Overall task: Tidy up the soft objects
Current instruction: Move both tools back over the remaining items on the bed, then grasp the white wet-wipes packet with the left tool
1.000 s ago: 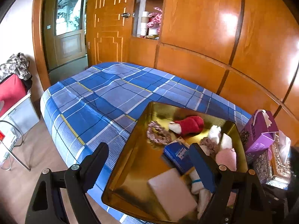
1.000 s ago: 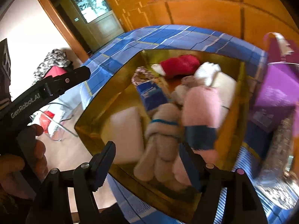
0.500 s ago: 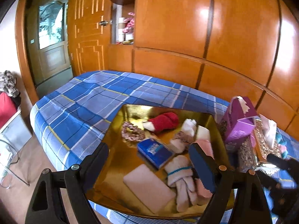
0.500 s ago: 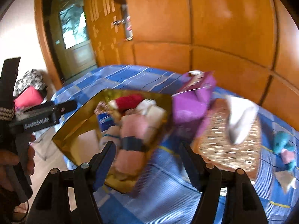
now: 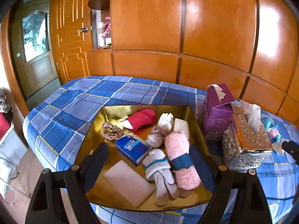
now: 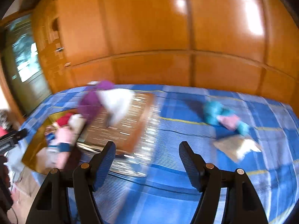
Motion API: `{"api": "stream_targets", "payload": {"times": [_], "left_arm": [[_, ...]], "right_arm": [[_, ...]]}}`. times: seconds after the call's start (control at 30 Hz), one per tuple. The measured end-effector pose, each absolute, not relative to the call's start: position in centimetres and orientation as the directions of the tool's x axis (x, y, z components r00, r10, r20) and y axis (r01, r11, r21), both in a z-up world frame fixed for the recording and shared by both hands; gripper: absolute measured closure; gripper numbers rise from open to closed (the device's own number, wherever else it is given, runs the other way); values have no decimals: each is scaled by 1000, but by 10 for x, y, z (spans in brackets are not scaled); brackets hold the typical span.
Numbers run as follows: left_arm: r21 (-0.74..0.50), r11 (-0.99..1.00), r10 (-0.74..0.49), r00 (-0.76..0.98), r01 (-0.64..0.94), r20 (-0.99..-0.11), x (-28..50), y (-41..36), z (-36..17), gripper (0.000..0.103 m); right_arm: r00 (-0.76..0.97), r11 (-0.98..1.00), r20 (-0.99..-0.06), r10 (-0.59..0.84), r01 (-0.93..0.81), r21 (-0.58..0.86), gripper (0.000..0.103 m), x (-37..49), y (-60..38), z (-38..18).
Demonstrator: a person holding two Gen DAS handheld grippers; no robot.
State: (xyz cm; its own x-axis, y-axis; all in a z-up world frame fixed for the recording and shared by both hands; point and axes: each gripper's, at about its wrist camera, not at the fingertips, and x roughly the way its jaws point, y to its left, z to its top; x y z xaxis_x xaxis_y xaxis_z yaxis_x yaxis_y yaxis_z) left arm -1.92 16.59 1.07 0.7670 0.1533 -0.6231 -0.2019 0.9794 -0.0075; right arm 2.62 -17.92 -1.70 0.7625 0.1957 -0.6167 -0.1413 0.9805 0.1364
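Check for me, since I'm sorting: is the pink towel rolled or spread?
Rolled: the pink towel lies as a cylinder, a blue band round it.

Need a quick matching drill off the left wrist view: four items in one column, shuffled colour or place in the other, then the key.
Items:
1. rolled towel
2. tissue pack
3. sock
4. carton

Descriptions:
A. purple, on the bedspread beside the tray
B. red, at the tray's far side
C. pink, with a blue band
D. blue, mid-tray

Pairs: 1-C, 2-D, 3-B, 4-A
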Motion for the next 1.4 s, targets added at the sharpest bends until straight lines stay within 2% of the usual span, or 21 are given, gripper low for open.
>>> {"api": "stream_targets", "payload": {"times": [0.13, 0.37, 0.57, 0.83, 1.1, 1.27, 1.33, 1.4], "left_arm": [[3, 987, 128, 773, -161, -622, -19, 153, 14, 15], [27, 996, 88, 793, -90, -603, -17, 126, 25, 15], [34, 999, 26, 806, -8, -591, -15, 99, 37, 15], [58, 970, -162, 805, 236, -571, -11, 26, 53, 15], [87, 867, -339, 707, 491, -620, -8, -64, 43, 15], [86, 808, -389, 637, 583, -666, 9, -119, 32, 15], [72, 776, -419, 598, 626, -683, 22, -146, 27, 15], [54, 758, -426, 557, 650, -713, 35, -168, 20, 11]], "right_arm": [[741, 994, -669, 57, 22, 110, 32, 24, -222, -35], [661, 968, -745, -90, 233, 89, 32, 20, -280, -68], [602, 949, -789, -124, 304, 83, 32, 12, -308, -94], [590, 929, -791, -160, 360, 80, 32, 1, -332, -100], [549, 906, -808, -213, 421, 48, 32, -11, -360, -110], [523, 901, -833, -180, 428, 73, 32, -17, -368, -130], [524, 911, -828, -198, 410, 42, 32, -16, -364, -131], [538, 913, -820, -198, 405, 46, 30, -17, -362, -132]]}}
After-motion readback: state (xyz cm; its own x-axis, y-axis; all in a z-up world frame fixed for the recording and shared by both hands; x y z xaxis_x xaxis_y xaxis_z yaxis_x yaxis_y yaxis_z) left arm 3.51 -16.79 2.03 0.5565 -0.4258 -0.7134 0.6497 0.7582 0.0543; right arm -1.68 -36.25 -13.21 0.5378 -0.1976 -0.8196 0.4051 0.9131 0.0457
